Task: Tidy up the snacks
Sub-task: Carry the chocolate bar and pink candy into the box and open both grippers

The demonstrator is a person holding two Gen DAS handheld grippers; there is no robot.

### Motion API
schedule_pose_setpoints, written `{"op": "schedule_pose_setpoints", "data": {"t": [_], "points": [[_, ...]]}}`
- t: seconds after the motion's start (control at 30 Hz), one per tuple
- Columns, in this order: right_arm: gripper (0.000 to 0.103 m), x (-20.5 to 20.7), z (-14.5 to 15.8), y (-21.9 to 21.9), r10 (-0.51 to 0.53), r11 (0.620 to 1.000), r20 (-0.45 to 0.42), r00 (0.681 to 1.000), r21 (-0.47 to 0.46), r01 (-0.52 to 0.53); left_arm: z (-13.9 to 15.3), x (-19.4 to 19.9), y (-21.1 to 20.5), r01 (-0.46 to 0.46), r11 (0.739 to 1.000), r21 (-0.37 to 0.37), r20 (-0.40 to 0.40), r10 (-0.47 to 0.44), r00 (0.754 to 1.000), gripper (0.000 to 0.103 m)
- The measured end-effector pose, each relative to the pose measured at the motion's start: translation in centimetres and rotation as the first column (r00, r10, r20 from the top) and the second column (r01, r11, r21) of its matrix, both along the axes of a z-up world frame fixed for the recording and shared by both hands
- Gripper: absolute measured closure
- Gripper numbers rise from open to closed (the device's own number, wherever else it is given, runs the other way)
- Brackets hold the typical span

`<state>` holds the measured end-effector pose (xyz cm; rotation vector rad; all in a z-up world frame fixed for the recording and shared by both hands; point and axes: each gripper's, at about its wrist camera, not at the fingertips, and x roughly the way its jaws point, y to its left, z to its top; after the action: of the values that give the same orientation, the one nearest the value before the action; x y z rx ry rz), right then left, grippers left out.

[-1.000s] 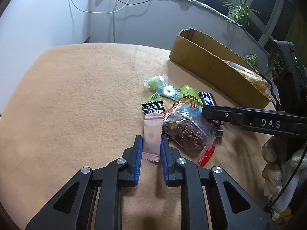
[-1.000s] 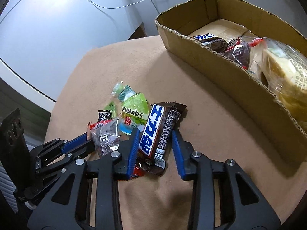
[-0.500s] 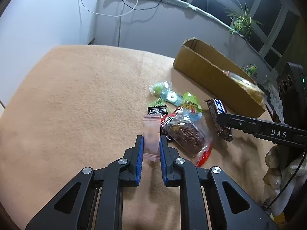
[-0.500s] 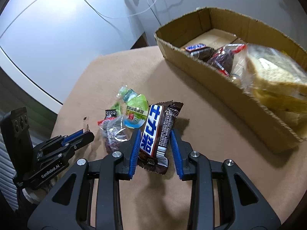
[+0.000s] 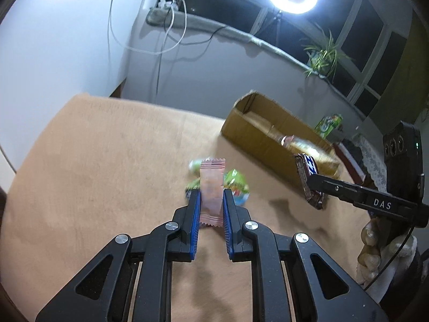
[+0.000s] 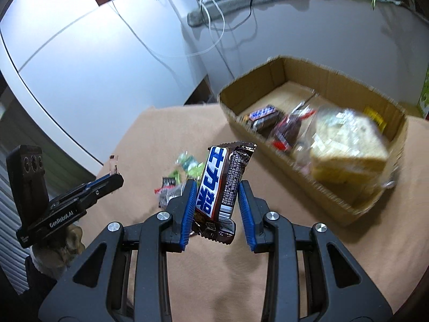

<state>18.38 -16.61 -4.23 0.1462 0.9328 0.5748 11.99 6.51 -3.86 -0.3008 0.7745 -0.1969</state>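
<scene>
Cardboard box (image 6: 268, 123) lies ahead-right of the right gripper (image 6: 215, 187), nearer, clamped on a chocolate bar (image 6: 222, 185); left gripper (image 5: 211, 201) pinches a pink sachet (image 5: 211, 187).

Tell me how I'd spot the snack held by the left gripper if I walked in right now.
Find the tan cloth-covered table with the cardboard box at its far side. In front of the box, the left gripper holds a small pink sachet upright above a cluster of green wrappers. It is the only pale pink packet with zigzag-cut ends; the other held snack is a brown bar.
</scene>
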Motion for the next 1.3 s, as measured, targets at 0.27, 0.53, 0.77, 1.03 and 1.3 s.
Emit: {"op": "schedule_pose_setpoints", "data": {"t": [0.27, 0.53, 0.77, 1.03, 1.3], "points": [[0.07, 1.7, 3.6, -2.9, -0.052, 0.999, 0.071, 0.996, 0.01, 0.051, 3.4, 2.3, -1.0, 0.01, 1.0, -0.002, 0.075, -0.01, 0.997, 0.089], [0.07, 4.2, 4.5, -5.2, -0.109, 0.994, 0.088, 0.99, 0.028, 0.106, 5.3, 5.3, -3.2, 0.06, 0.998, 0.037, 0.113, -0.064, 0.992, 0.089], [0.07, 7.4, 3.7, -5.5, -0.129, 0.992, 0.075, 0.989, 0.001, 0.129, 5.3, 8.2, -5.2, 0.099, 0.995, 0.029, 0.109, -0.102, 0.989, 0.089], [0.07, 10.7, 2.2, -6.5, -0.157, 0.987, 0.046, 0.987, -0.013, 0.157, 4.4, 11.1, -7.3, 0.117, 0.993, 0.025, 0.084, -0.119, 0.989, 0.089], [0.07, 13.2, 0.5, -6.9, -0.159, 0.987, 0.013, 0.987, -0.023, 0.16, 2.6, 14.3, -9.5, 0.141, 0.989, 0.034, 0.036, -0.142, 0.989, 0.089]]}}
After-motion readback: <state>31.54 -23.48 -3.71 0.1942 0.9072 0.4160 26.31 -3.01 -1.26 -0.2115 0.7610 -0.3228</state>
